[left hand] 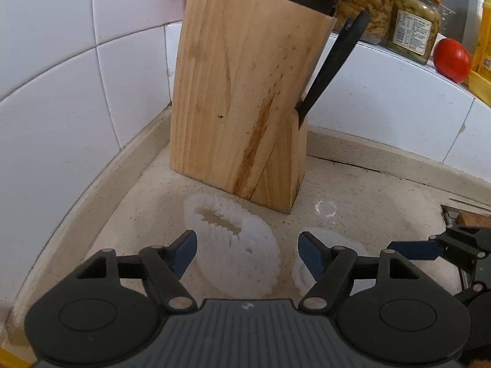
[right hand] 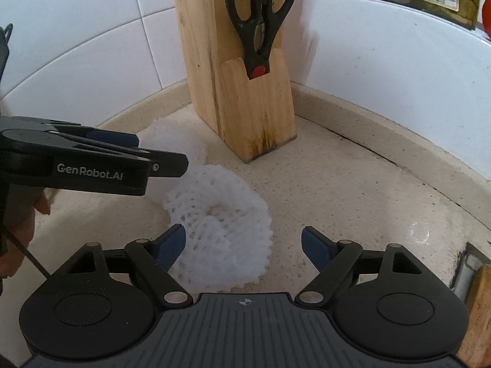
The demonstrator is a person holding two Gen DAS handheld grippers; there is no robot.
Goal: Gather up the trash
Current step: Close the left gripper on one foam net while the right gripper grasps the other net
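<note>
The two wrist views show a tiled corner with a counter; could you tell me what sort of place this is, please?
Most likely a home kitchen counter. A wooden knife block holding black scissors stands in a white-tiled corner, and glass jars of preserved food sit beside a tomato on the ledge behind.

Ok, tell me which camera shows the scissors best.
The right wrist view: the scissors face it, with both black handle loops and the red pivot visible in the knife block's slot. The left wrist view catches them only edge-on, as a thin black bar.
</note>
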